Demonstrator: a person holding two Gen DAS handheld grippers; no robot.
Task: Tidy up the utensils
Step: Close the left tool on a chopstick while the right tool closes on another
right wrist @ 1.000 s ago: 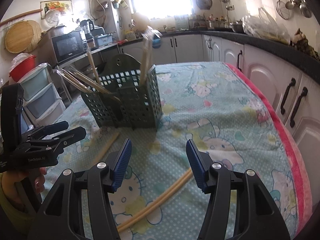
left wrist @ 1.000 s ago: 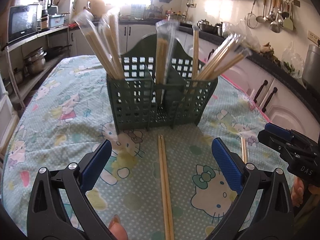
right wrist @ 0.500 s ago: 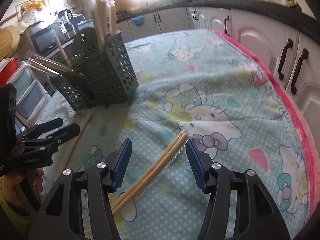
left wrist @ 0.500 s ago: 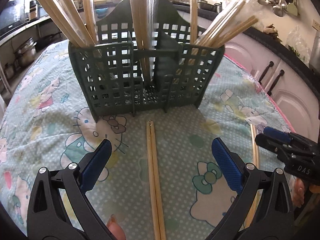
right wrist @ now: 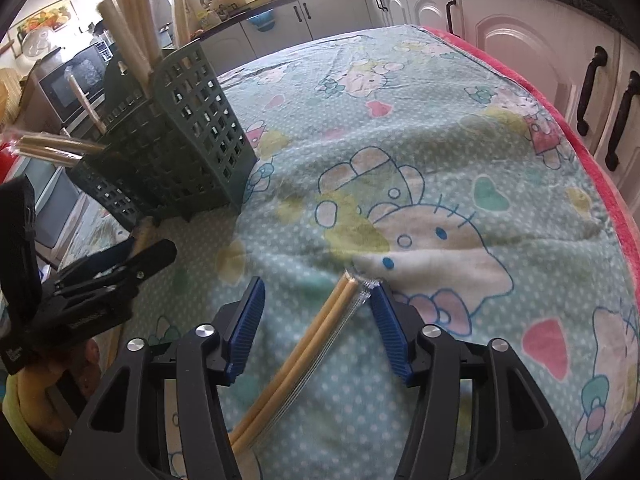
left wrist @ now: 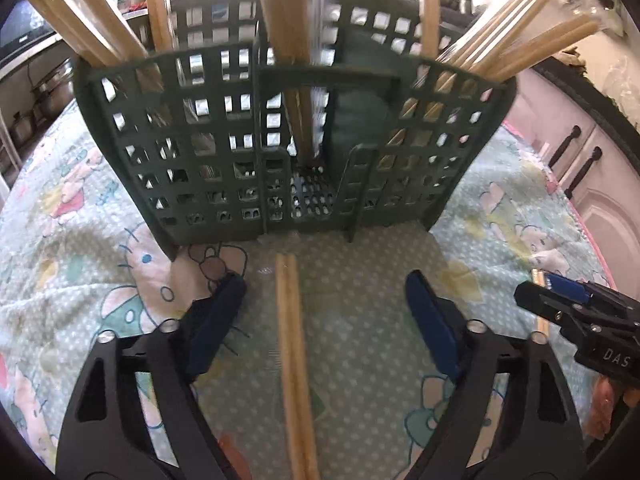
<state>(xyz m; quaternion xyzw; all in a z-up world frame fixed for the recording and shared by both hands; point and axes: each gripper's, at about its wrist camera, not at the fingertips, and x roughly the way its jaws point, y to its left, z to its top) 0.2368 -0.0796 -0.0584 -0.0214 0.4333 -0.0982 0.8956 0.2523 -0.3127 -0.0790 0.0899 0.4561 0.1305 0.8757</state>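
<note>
While both grippers, left (left wrist: 324, 316) and right (right wrist: 316, 320), close around loose chopstick pairs (left wrist: 294, 344), neither grips yet; next: pinch, lift into caddy (left wrist: 208, 148).

Utensil caddy (left wrist: 280, 140) sits far-centre on tablecloth (left wrist: 80, 260) w/ chopsticks (left wrist: 288, 40) inside; loose pair (left wrist: 294, 340) lies just near of it (another wrapped pair (right wrist: 304, 356) further right).

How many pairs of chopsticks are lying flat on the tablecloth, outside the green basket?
2. One pair lies between the left tool's closing jaws, before the basket. The other, plastic-wrapped, lies between the right tool's closing jaws. Others may be hidden.
</note>
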